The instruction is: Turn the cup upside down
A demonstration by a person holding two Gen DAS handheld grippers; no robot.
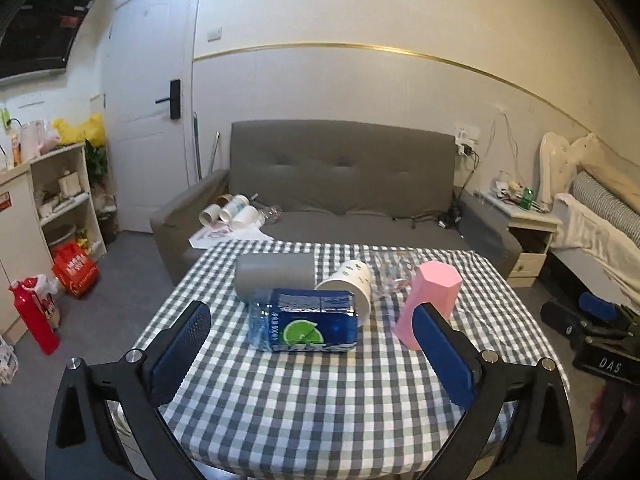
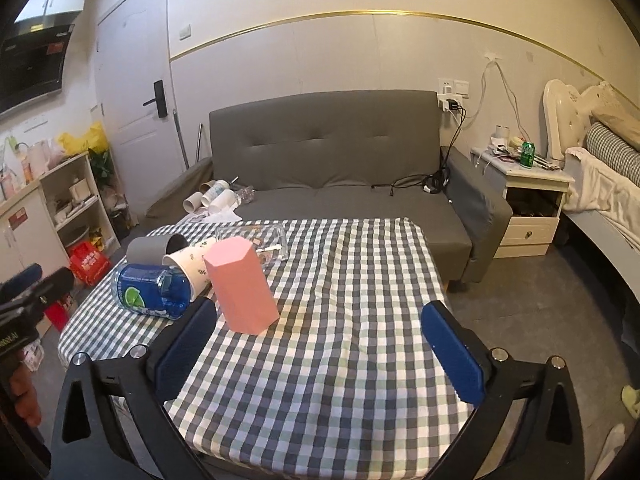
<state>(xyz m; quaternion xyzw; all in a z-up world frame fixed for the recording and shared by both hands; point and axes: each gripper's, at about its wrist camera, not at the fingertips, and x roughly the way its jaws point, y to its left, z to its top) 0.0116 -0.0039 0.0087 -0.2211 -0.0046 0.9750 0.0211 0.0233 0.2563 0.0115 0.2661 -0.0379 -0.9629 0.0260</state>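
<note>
A pink faceted cup stands mouth down on the checked tablecloth; it also shows in the right wrist view. A white paper cup lies on its side, and a grey cup lies on its side behind it. A blue bottle lies in front of them. My left gripper is open, just short of the bottle. My right gripper is open and empty, right of the pink cup.
A clear glass container stands at the table's far side. A grey sofa with paper tubes on it is behind the table. A nightstand and bed are at the right, shelves at the left.
</note>
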